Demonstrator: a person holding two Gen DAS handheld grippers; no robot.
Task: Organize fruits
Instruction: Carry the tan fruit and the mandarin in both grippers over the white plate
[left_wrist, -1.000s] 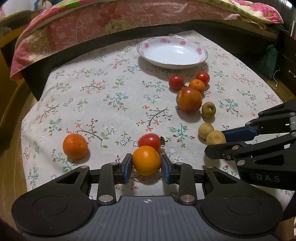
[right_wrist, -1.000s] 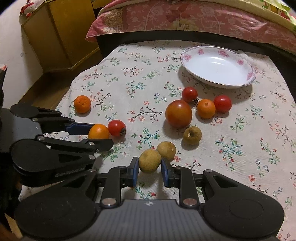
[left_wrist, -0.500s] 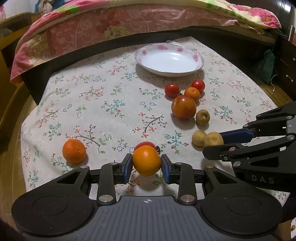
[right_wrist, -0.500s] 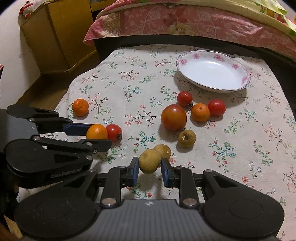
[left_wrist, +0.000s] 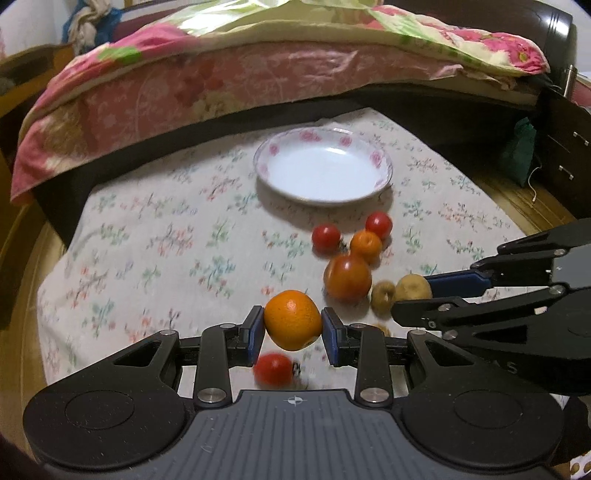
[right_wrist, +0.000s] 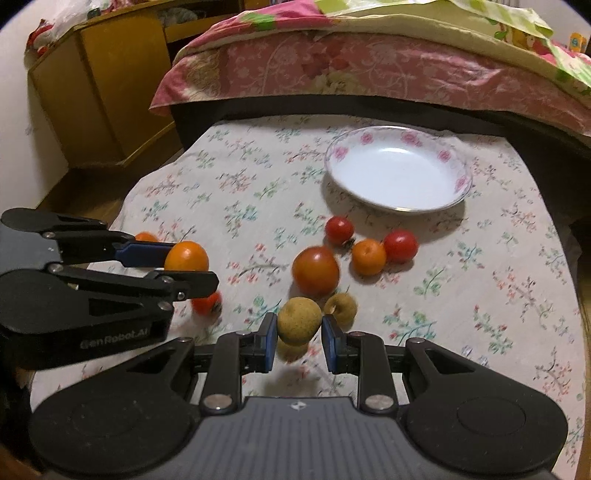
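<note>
My left gripper (left_wrist: 293, 325) is shut on an orange (left_wrist: 292, 319) and holds it above the flowered cloth. Under it a small red tomato (left_wrist: 273, 369) lies on the cloth. My right gripper (right_wrist: 297, 328) is shut on a small yellow-brown fruit (right_wrist: 298, 320), also lifted; a second one (right_wrist: 290, 350) lies just below it. In the left wrist view the right gripper (left_wrist: 413, 295) comes in from the right with its fruit (left_wrist: 413, 287). In the right wrist view the left gripper (right_wrist: 192, 264) holds the orange (right_wrist: 186, 256). A white plate (left_wrist: 384, 170) (right_wrist: 463, 184) with pink roses stands empty at the back.
A cluster lies in front of the plate: a big red-orange tomato (right_wrist: 316, 270), a small orange (right_wrist: 368, 257), two small red tomatoes (right_wrist: 400, 245) (right_wrist: 339, 230) and a brown fruit (right_wrist: 340, 305). Another orange (right_wrist: 144, 236) peeks behind the left gripper. A bed (left_wrist: 221, 85) borders the far side, a wooden cabinet (right_wrist: 107, 96) the left.
Both grippers have risen off the cloth with their fruit and moved toward the plate. The red tomato and the second yellow-brown fruit now lie below the held fruit.
</note>
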